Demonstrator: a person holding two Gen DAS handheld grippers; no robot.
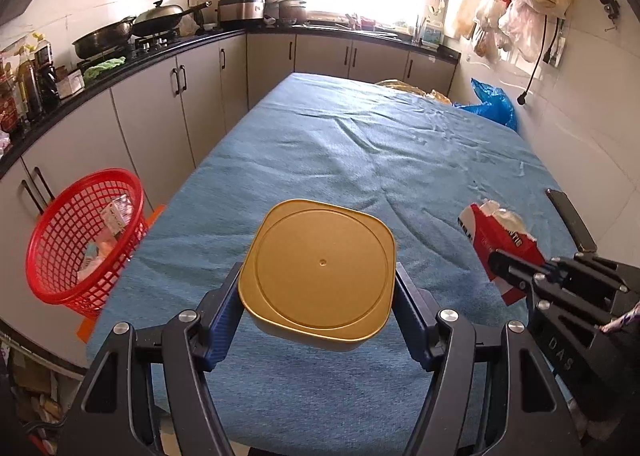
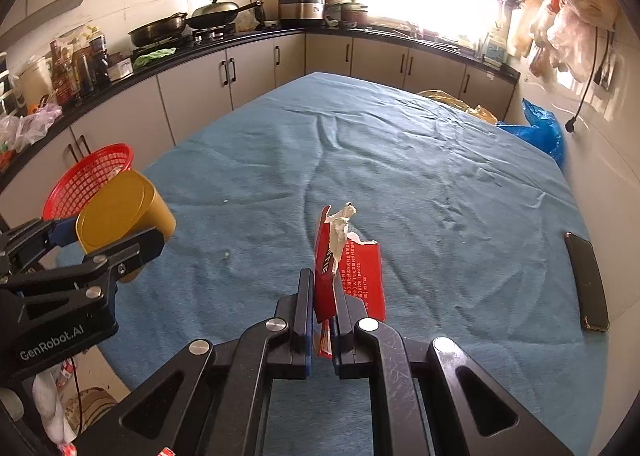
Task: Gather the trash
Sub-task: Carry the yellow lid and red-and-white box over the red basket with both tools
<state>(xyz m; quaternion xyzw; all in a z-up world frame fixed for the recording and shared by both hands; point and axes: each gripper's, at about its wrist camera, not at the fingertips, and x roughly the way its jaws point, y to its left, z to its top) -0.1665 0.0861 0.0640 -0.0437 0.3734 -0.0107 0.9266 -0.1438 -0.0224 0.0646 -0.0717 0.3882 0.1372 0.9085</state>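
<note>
Table (image 1: 320, 143): blue cloth, wide, creased; I work above its near end.

Red basket (image 1: 86, 236): off the table's left edge, some trash already in it; I judge it the drop point.

Gold tub (image 1: 318, 268): squeezed between my left gripper (image 1: 318, 296) fingers, lifted clear. I should carry it level over the rim before releasing.

Red packet (image 2: 348, 276): torn, pinched upright in my right gripper (image 2: 323, 296), jaws nearly together. It goes second, to avoid crossing arms.

Phone (image 2: 586, 282): right edge; leave it.
</note>
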